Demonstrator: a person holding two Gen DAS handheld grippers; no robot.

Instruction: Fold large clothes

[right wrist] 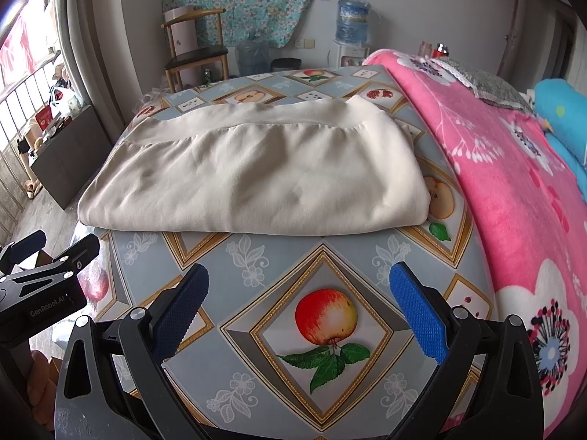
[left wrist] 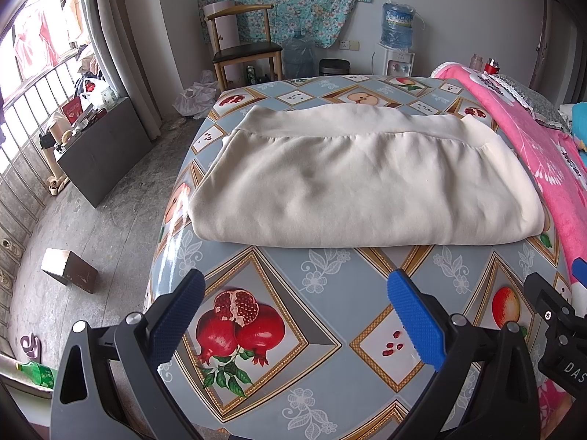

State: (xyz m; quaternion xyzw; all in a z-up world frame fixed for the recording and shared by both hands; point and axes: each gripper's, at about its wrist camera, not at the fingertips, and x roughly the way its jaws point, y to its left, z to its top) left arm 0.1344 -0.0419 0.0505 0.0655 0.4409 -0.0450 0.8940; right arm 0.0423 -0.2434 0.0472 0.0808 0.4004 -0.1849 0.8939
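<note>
Both grippers hang back at the near edge of the fruit-patterned blue-grey oilcloth tabletop [left wrist: 330, 286], and the cream fleece garment [left wrist: 363, 183], folded into a thick wide slab, lies dead ahead of them, further in. The left gripper [left wrist: 297, 315] has its blue-padded fingers spread wide, nothing between them but a printed pomegranate. The right gripper [right wrist: 301, 311] is just as wide open, empty, over a printed apple.

The garment's long axis runs left to right, square across both grippers' line of approach. Its ribbed hem band [right wrist: 279, 115] faces the far side; the rounded fold edge faces near. Neither gripper touches it, bare oilcloth between. The left gripper sits nearer the slab's left end, the right nearer its right end, beside the pink flowered blanket [right wrist: 513, 183]. My read: any further fold would bring one end across to the other.
</note>
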